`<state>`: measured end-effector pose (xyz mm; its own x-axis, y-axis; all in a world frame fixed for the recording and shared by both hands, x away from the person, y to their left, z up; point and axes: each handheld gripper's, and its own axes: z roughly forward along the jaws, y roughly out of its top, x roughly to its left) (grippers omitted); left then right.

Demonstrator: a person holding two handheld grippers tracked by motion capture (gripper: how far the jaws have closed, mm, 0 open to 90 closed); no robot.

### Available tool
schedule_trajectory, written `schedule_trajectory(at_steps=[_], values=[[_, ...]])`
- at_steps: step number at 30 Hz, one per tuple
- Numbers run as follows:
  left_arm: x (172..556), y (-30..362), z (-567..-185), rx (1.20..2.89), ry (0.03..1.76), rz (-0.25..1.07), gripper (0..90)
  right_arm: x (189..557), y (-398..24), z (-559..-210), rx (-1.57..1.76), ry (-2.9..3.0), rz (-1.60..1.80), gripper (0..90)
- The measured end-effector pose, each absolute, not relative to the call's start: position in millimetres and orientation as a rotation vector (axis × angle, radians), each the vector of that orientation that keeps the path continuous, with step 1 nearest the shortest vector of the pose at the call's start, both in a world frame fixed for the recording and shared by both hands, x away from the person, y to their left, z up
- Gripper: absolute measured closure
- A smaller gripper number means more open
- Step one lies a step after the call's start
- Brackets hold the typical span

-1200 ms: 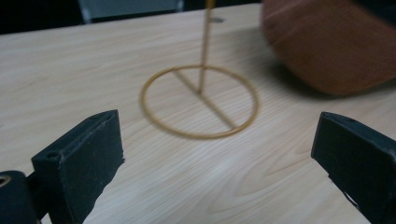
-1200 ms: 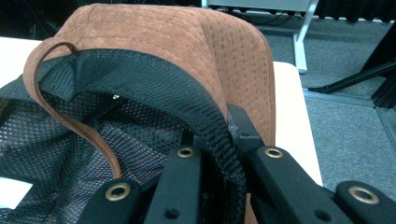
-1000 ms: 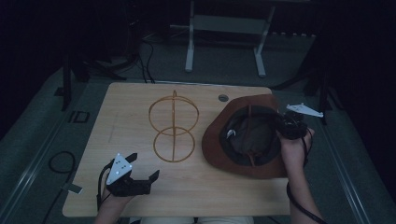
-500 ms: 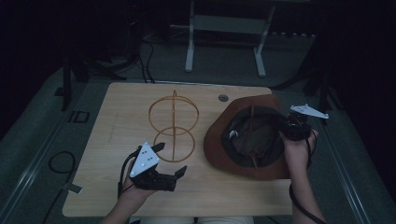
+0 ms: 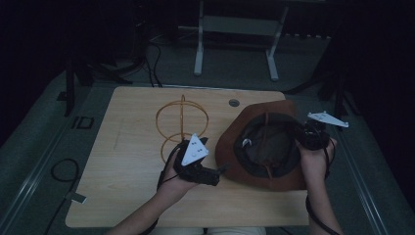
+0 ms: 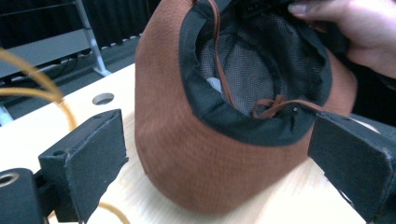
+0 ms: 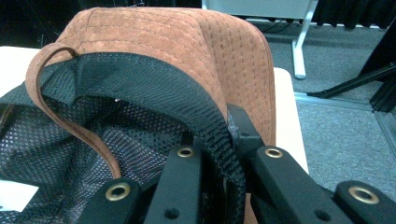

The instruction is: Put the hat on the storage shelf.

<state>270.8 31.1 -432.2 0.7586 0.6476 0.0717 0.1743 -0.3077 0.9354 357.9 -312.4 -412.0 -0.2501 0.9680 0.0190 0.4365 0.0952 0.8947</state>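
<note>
**Second grip on the hat brim: left side next**

Right gripper (image 5: 302, 138) is clamped on the hat (image 5: 264, 147); in the right gripper view the jaws are pinched nearly closed on the black band (image 7: 205, 126) at the inner edge, brown brim outside the fingers, mesh lining (image 7: 60, 154) inside; hat sits crown-down on the table (image 5: 127, 127), opening up, tilted toward that grip.

Left gripper (image 5: 219, 172) has fingers wide, nothing between them; in the left gripper view the hat's near wall (image 6: 196, 158) sits ahead of the fingers and between their lines, not touching either pad (image 6: 95, 154); the gold wire stand (image 5: 182, 128) is just behind and beside the left finger.

Doing the step well, my read:
- bring the left fingers in level at the brim edge, one pad inside the band, one outside; biting the bulging suede wall would likely just push the hat away;
- keep the right grip firm as the anchor; no twisting;
- keep clear of the leather cord (image 6: 275, 103) knotted at the near rim; catching it would drag the lining;
- mind the wire stand behind the left hand; a wide swing could knock it.

Writing: a small white tag (image 7: 14, 196) shows inside the lining; too small and blurred to read; no brand legible elsewhere.
</note>
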Motion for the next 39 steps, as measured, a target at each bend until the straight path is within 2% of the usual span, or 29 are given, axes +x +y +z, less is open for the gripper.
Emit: schedule_trajectory(at_steps=[16,35,39], values=[[316.9,-41.5,-426.9,1.916,0.609,0.550,5.2,348.6,-316.9,-409.8,1.366,1.769,1.117,84.6],[358.2,-69.5,-425.7,1.980,0.702,0.617,5.6,341.6,-316.9,-407.0,1.344,1.772,1.128,84.6],[366.8,-69.6,-433.3,2.003,0.748,0.623,9.1,338.3,-314.6,-405.4,1.331,1.775,1.141,84.6]])
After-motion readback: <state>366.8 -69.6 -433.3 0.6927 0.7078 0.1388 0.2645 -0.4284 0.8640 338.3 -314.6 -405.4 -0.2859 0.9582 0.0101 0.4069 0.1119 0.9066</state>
